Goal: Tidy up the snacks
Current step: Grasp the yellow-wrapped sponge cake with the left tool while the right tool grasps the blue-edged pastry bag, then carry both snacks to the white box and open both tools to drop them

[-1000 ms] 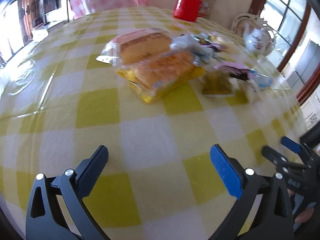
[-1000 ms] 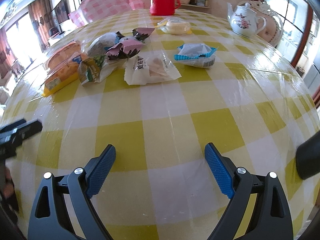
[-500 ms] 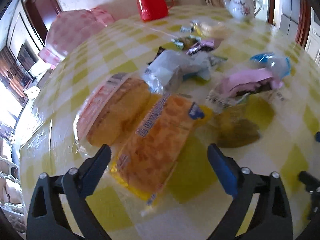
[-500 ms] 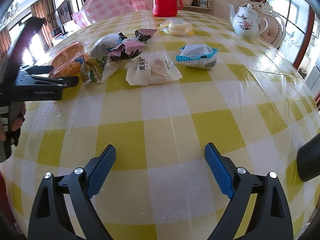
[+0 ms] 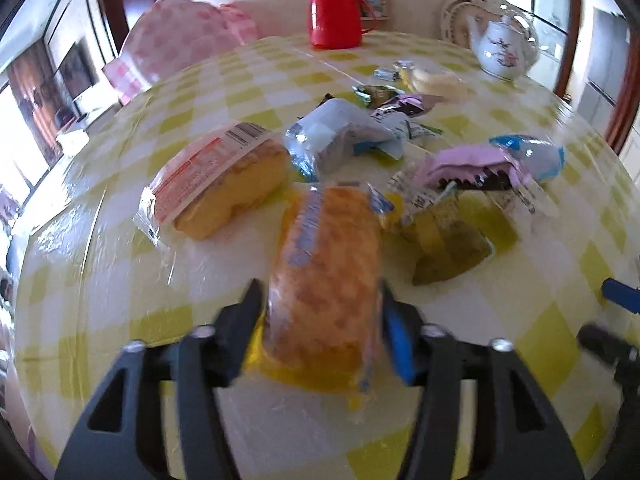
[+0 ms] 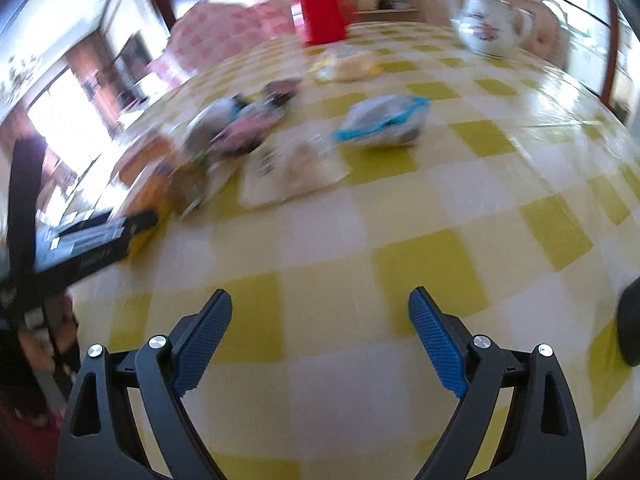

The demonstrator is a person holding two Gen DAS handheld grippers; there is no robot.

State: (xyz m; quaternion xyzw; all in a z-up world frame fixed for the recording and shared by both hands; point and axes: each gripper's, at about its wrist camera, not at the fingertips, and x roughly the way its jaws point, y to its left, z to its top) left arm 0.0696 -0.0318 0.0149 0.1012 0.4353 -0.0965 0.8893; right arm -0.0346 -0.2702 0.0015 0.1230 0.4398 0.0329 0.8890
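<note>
My left gripper [image 5: 320, 312] is shut on a yellow-wrapped cake [image 5: 326, 280], its fingers pressing both sides of the near end. A second wrapped sponge cake [image 5: 224, 184] lies to its left. Beyond lie a grey-blue packet [image 5: 340, 136], a pink packet [image 5: 472, 164], a green packet [image 5: 448, 248], a blue-edged packet [image 5: 536, 156] and a pale bun packet [image 5: 432, 80]. My right gripper [image 6: 320, 332] is open and empty above bare tablecloth, well short of a clear packet [image 6: 292, 168] and the blue-edged packet [image 6: 380, 124]. The left gripper [image 6: 92, 240] shows at the far left of the right wrist view.
The round table has a yellow-and-white checked cloth [image 6: 440, 216]. A red thermos [image 5: 334, 8] and a white teapot [image 5: 504, 46] stand at the far edge. A pink-checked chair cover [image 5: 180, 48] is behind the table.
My left gripper moved forward and closed on the yellow-wrapped cake. My right gripper shifted slightly, its view now blurred, still open.
</note>
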